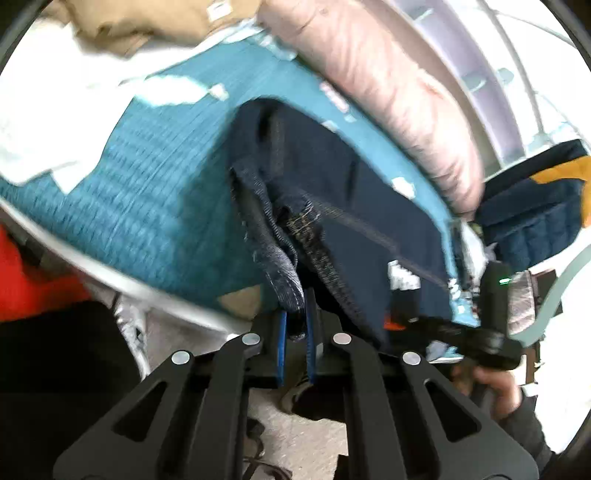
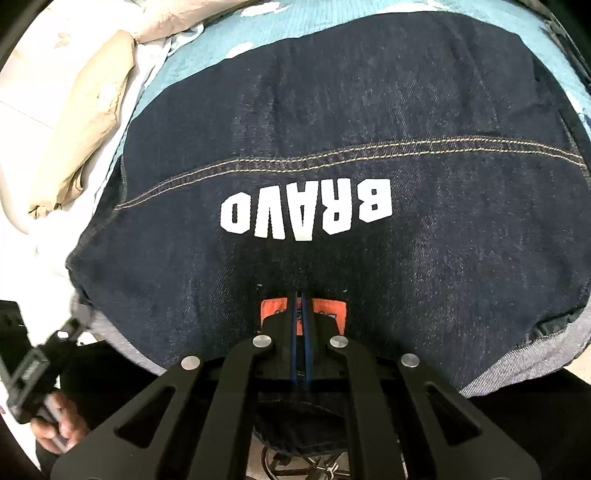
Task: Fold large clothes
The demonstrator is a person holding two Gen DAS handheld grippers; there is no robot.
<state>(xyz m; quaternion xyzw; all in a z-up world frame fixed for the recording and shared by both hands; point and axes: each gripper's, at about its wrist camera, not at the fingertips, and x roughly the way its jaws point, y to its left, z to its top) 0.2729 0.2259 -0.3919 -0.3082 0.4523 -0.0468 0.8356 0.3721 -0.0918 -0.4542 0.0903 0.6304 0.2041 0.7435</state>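
A teal blanket (image 1: 155,192) covers the work surface ahead of me, with a pink padded garment (image 1: 399,92) and a tan one (image 1: 147,26) heaped at its far side. The dark denim garment (image 2: 332,129) lies spread on the blanket, straight out in front of my right gripper (image 2: 300,299), its white "BRAVO" lettering (image 2: 306,208) upside down just beyond the fingertips. That right gripper is clamped narrow on the garment's near edge, right at the orange label (image 2: 328,308), with denim hanging below the jaws. My left gripper (image 1: 295,314) is pinched onto a bunched denim hem (image 1: 284,273), which rises directly ahead of its blue pads (image 1: 281,339); this view is blurred. To the left gripper's right I see the other handset and the hand (image 1: 495,387) holding it.
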